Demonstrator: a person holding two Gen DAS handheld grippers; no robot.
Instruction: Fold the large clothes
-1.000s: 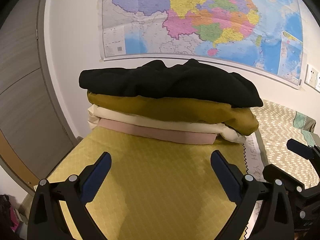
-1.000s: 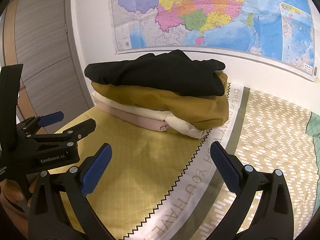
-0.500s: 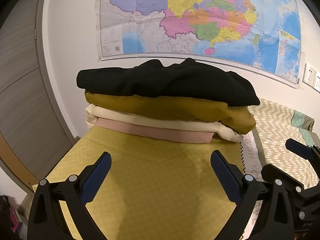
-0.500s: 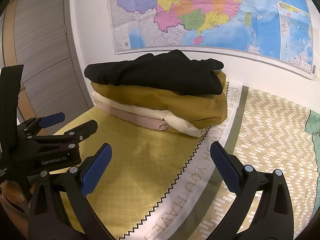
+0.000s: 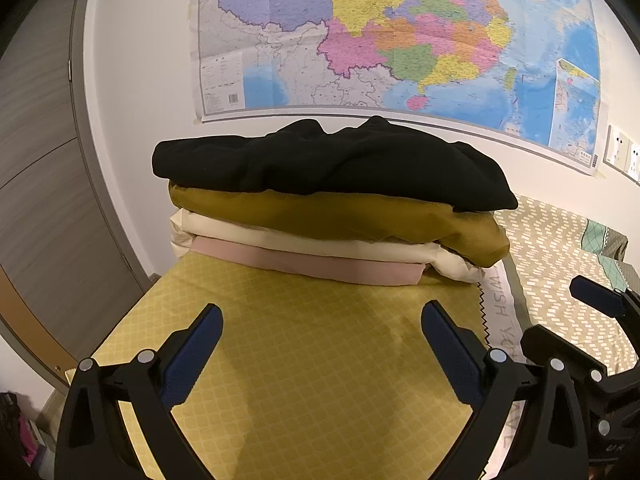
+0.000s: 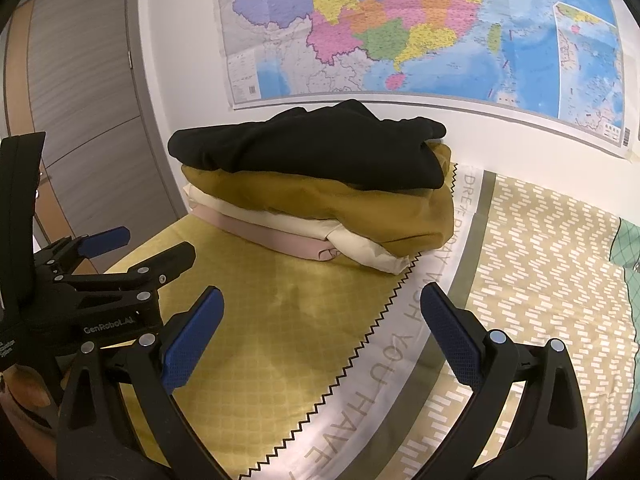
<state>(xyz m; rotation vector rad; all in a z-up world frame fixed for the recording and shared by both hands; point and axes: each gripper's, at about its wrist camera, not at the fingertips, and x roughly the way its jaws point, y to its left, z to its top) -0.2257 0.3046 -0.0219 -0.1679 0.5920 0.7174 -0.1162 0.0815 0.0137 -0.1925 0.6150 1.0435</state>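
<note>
A stack of four folded clothes lies on the bed, close to the wall under the map. From top to bottom they are a black piece, a mustard piece, a cream piece and a pink piece. The stack rests on the yellow checked part of the bedcover.

The left gripper is wide open above the yellow cover, in front of the stack, and holds nothing. The right gripper is also wide open and empty, just beside the left one and a little more toward the patterned side of the bed.

On the left gripper's body, seen from the right wrist camera, white letters read "GenRobot.AI". A white band with a zigzag edge runs across the cover; its grey letters read "DRE", "YOU HAVE", and from the left camera "WISH". The small text on the map is too fine to read.
</note>
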